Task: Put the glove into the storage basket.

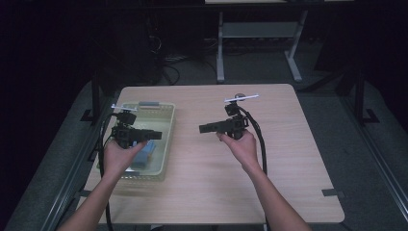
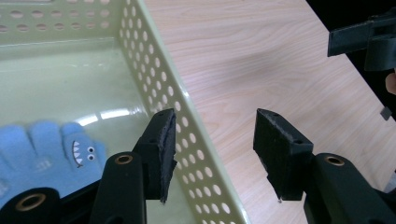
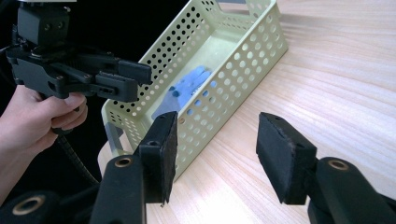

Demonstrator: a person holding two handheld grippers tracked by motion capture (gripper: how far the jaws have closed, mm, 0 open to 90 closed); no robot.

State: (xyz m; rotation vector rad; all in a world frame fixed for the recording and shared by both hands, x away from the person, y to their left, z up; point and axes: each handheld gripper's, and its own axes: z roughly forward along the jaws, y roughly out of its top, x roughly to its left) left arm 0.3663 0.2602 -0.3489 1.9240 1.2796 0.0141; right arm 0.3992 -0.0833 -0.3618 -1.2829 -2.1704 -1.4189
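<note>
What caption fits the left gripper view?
Open left gripper over the basket wall, blue shark glove inside.

The right gripper (image 3: 215, 154) has its two black padded jaws apart with nothing between them, above the pale wood-grain table (image 3: 336, 84). Beyond its left jaw lies a pale green perforated plastic basket (image 3: 243, 51) holding a blue knitted glove (image 3: 187, 88). Farther left, a hand (image 3: 32, 121) holds the left gripper (image 3: 135, 79) level over the basket's near end.
</note>
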